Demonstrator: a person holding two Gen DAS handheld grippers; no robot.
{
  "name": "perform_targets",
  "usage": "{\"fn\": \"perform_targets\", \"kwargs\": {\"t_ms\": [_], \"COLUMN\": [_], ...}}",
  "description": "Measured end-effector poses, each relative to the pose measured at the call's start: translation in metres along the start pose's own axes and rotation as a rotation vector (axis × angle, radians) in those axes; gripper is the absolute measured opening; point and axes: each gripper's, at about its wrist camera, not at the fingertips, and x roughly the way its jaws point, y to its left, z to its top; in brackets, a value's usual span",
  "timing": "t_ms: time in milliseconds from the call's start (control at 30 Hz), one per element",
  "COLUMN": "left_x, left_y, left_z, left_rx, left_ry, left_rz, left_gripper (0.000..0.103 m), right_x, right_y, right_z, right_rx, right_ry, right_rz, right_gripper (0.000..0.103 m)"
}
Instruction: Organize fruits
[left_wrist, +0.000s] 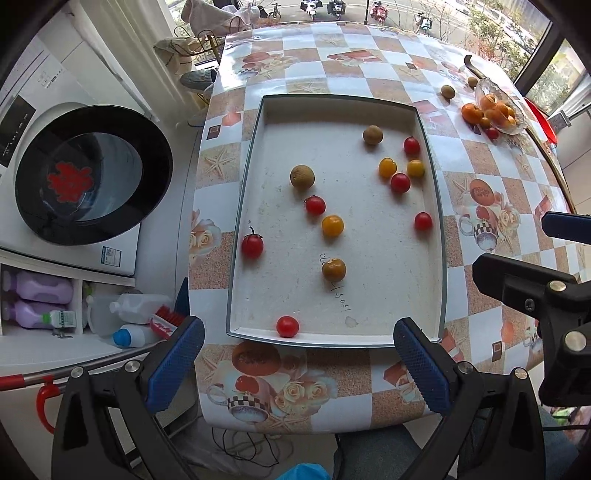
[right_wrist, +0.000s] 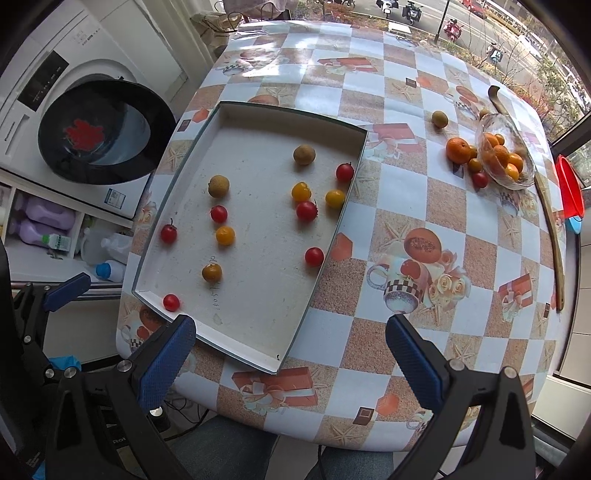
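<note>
Since both grippers, left (left_wrist: 297, 365) and right (right_wrist: 290, 363), hang apart and empty at frame bottom, nudging the tray (left_wrist: 430, 147) could roll tomatoes (left_wrist: 287, 326) off-centre.

tray (left_wrist: 432, 206): matt, scuffed | bowl (right_wrist: 524, 173): clear glass | tablecloth (right_wrist: 406, 206): glossy plastic

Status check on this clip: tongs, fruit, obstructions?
Left tongs and right tongs open, empty. Fruit loose in tray, more around glass bowl. Nothing in the way.

The checkered table (right_wrist: 406, 229) bears a white tray (right_wrist: 255, 325) and a glass bowl (right_wrist: 524, 177).
</note>
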Motion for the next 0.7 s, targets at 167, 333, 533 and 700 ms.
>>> {"fn": "perform_targets", "kwargs": {"t_ms": [167, 333, 533, 700], "left_x": [-0.006, -0.014, -0.018, -0.02], "left_y": [0.002, 0.007, 0.012, 0.012], "left_z": [-0.002, -0.001, -0.003, -0.005], "left_rx": [0.013, 0.013, 0.003, -0.005], "left_ry": [0.005, -0.009, -0.011, -0.012], "left_rz": [-0.005, 0.008, 0.009, 0.015], "left_gripper": [0.103, 0.103, 0.103, 0.103], "right_x": [-0.003, -0.002, -0.001, 0.001], "right_y": [0.002, 0.005, 0.005, 0.004], "right_z": [-0.002, -0.004, -0.003, -0.002], "right_rx": [0.007, -0.004, -0.004, -0.012], "right_ry": [0.012, 0.031, 0.041, 0.053], "right_rz": [-0.006, -0.006, -0.012, -0.01], "right_gripper": [0.103, 0.103, 0.103, 0.103]}}
